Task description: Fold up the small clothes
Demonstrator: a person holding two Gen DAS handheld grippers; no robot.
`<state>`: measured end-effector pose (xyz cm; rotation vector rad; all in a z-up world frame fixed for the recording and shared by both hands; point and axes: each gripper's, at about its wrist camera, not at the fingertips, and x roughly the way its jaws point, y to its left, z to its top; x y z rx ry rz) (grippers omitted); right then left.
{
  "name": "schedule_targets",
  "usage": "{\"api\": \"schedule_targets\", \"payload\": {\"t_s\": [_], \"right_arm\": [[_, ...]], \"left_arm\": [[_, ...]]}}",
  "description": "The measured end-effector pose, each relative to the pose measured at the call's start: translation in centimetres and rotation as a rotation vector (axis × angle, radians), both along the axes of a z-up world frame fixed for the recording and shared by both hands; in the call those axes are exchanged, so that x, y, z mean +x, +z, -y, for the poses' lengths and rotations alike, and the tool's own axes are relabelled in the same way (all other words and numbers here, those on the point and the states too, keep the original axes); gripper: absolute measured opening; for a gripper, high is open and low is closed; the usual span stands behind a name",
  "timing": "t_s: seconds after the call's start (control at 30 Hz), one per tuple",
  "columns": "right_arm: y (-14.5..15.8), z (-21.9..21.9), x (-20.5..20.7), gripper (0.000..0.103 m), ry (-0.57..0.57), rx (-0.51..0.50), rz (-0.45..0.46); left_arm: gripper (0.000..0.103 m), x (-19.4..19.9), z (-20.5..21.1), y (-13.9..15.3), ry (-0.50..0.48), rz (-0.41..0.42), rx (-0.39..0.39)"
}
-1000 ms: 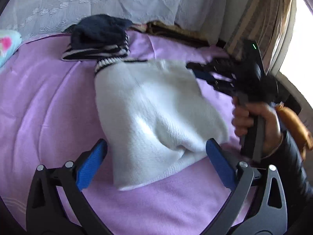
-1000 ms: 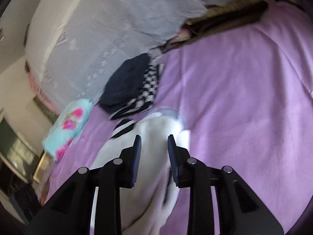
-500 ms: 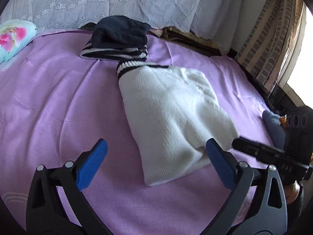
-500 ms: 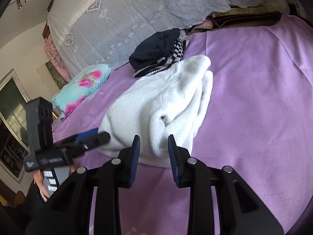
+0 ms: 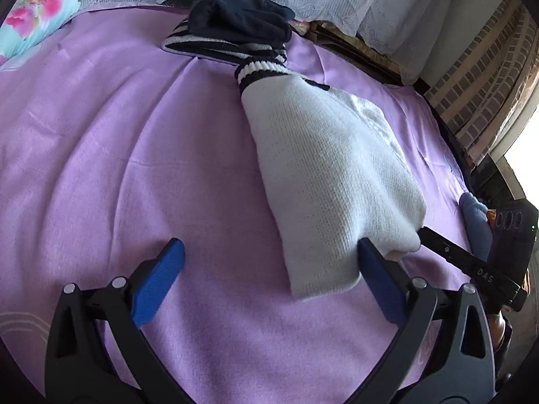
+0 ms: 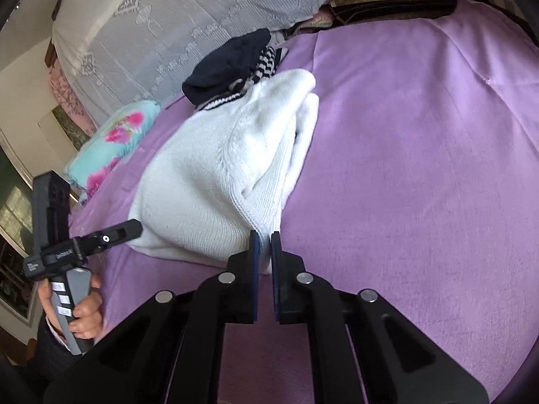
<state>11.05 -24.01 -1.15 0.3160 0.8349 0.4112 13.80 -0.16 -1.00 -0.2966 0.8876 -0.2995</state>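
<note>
A white knitted sweater (image 5: 330, 175) with a black-striped cuff lies folded lengthwise on the purple bedspread (image 5: 134, 155). It also shows in the right wrist view (image 6: 219, 181). My left gripper (image 5: 269, 269) is wide open, with the sweater's near end just inside its right finger (image 5: 380, 282). My right gripper (image 6: 264, 249) is shut on the sweater's near corner. In the left wrist view the right gripper (image 5: 465, 262) lies at the sweater's right end.
A folded pile of dark navy and striped clothes (image 5: 235, 30) sits behind the sweater. A turquoise flowered pillow (image 5: 30, 23) lies at far left. A lace-covered headboard (image 6: 202, 23) runs behind. A blue cloth (image 5: 475, 222) lies at the bed's right edge.
My right gripper came down from the sweater's far end to its near corner and closed on it. My left gripper stayed open and moved closer to the sweater's near end.
</note>
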Motion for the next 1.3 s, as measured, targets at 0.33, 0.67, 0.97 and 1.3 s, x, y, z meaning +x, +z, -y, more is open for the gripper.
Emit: {"api": "schedule_targets", "payload": {"t_s": [0.33,0.67,0.97,1.3], "right_arm": [[6.0,-1.8,0.5,0.011,0.014,0.03,0.176],[1.6,-6.1,6.7,0.007,0.061,-0.094,0.115],[3.9,-6.6,5.6,0.013,0.031,-0.158,0.183],[2.2,-5.9,13.0,0.036,-0.052,-0.112,0.074]], "left_arm": [[0.101,-1.2,0.3,5.0,-0.016,0.178,0.043],[0.101,3.7,2.3,-0.4,-0.052,0.006,0.104],[0.101,3.1,1.5,0.5,-0.048,0.036,0.089],[0.101,7.6,1.3,2.1,0.012,0.092,0.071]]}}
